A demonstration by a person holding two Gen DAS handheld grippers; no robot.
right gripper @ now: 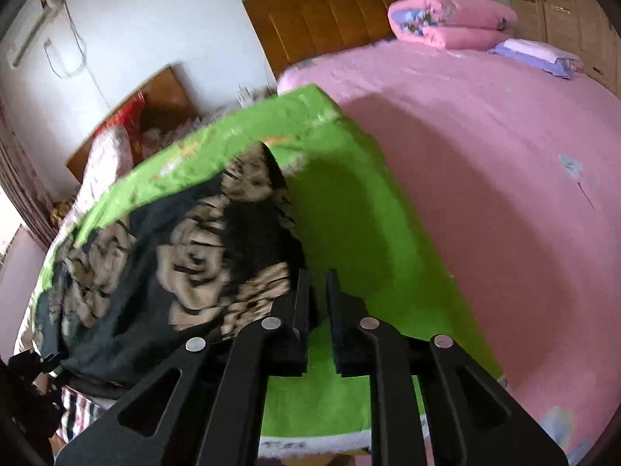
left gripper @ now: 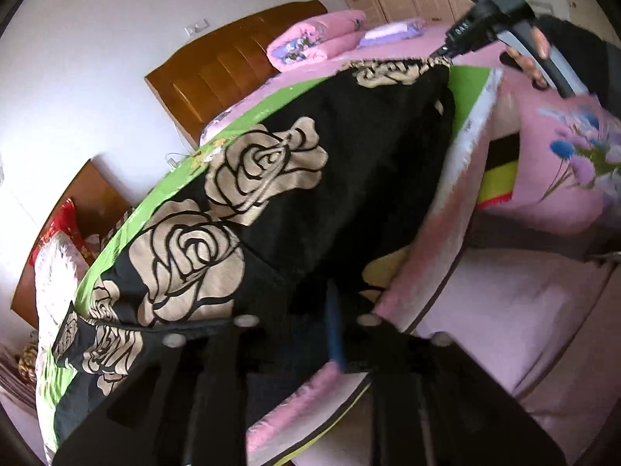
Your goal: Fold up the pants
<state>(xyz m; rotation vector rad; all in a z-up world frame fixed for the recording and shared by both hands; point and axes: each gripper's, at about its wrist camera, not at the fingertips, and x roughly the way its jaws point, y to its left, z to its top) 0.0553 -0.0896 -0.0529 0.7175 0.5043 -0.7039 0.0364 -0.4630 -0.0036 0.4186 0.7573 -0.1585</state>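
The pants (left gripper: 295, 178) are black with large beige roses and lie on a green mat (left gripper: 467, 93) on the bed. My left gripper (left gripper: 330, 334) is shut on the near edge of the pants, its fingers buried in black cloth. My right gripper shows in the left wrist view (left gripper: 446, 52), shut on the far beige-edged end of the pants. In the right wrist view the pants (right gripper: 163, 256) spread left of the right gripper (right gripper: 318, 291), whose jaws stand close together on the cloth's edge over the green mat (right gripper: 368, 213).
A pink bed sheet (right gripper: 485, 155) covers the bed. A folded pink quilt (right gripper: 450, 19) and a purple pillow (right gripper: 535, 54) lie by the wooden headboard (right gripper: 341, 11). A nightstand (right gripper: 155, 97) with red items stands at left. A wardrobe (right gripper: 562, 4) is at far right.
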